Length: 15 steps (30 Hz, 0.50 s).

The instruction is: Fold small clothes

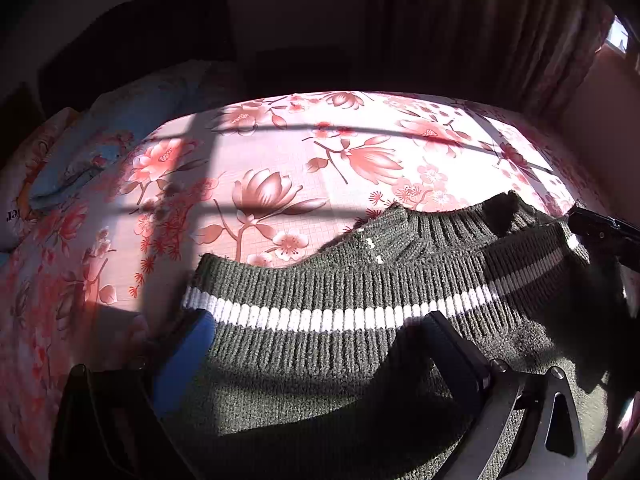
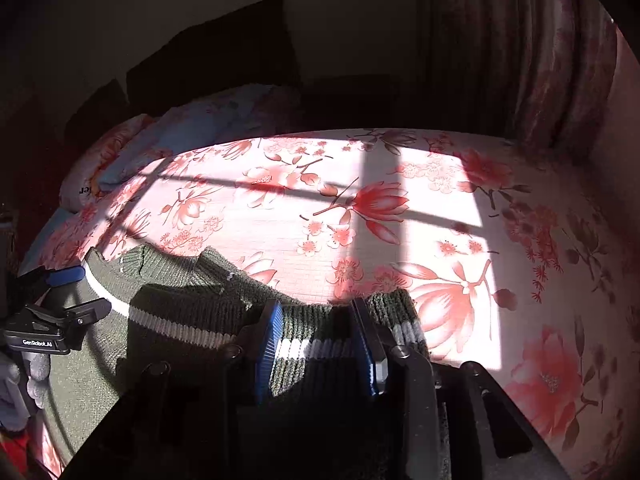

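Dark knit sweater [image 1: 320, 344] lies near edge of floral bed [image 1: 280, 152]. Soft, floppy, grippy. L gripper [image 1: 316, 332] jaws apart over it; R gripper [image 2: 316, 344] clamped on striped cuff [image 2: 312, 346]. Grab at ribbed hem.

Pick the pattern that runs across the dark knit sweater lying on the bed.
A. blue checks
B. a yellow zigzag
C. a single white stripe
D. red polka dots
C: the left wrist view shows one white stripe crossing the ribbed band of the dark sweater on the floral bedsheet; the same stripe lies between the right tongs.
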Tool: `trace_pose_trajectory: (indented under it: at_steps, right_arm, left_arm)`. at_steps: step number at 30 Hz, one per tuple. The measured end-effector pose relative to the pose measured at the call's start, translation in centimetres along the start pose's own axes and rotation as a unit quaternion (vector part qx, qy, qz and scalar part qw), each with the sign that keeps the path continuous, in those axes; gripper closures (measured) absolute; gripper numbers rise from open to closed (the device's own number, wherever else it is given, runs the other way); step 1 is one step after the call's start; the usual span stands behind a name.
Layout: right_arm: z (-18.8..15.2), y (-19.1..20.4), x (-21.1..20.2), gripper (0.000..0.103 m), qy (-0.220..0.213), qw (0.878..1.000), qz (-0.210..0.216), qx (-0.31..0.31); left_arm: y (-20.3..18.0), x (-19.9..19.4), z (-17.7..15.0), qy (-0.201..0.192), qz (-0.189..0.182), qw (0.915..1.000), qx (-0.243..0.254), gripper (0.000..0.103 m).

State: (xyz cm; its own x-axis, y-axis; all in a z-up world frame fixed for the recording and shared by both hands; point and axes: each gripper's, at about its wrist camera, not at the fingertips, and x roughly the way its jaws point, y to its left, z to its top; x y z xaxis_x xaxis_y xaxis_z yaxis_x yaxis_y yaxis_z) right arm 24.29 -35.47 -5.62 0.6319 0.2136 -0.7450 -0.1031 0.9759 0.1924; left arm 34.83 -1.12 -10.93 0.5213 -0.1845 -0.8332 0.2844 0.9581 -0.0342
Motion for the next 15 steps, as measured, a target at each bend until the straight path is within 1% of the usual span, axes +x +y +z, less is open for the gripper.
trace_pose_trajectory:
  at_steps: [1, 3, 5, 7, 10, 13, 15]
  right_arm:
    - [-0.4, 0.3, -1.5, 0.068, -0.015, 1.000, 0.004, 0.013]
    - [-1.7, 1.1, -4.4, 0.068, -0.041, 0.998, 0.031, 0.031]
    - [-3.6, 1.9, -6.9, 0.068, -0.051, 0.997, 0.049, 0.033]
    - [-6.1, 2.4, -9.2, 0.068, -0.053, 0.997, 0.047, 0.024]
    - [-10.1, 1.4, -12.3, 0.068, -0.046, 0.998, 0.040, 0.032]
    - [-14.2, -1.0, -15.0, 0.068, -0.035, 0.997, 0.036, 0.066]
    - [-16.5, -2.8, -16.4, 0.067, -0.027, 0.993, 0.039, 0.104]
  left_arm:
    - [0.0, 0.0, 0.0, 0.000, 0.000, 1.0000, 0.000, 0.000]
    - [0.0, 0.0, 0.0, 0.000, 0.001, 1.0000, 0.000, 0.000]
    - [-0.1, -0.1, 0.0, 0.000, 0.004, 1.0000, 0.001, 0.000]
    - [-0.1, -0.1, 0.0, -0.001, 0.007, 1.0000, 0.002, 0.000]
    - [-0.2, -0.1, -0.1, -0.001, 0.011, 0.9999, 0.002, 0.000]
    - [-0.3, -0.2, -0.1, 0.000, 0.016, 0.9999, 0.003, 0.000]
    - [-0.4, -0.2, -0.2, 0.002, 0.019, 0.9998, 0.000, 0.000]
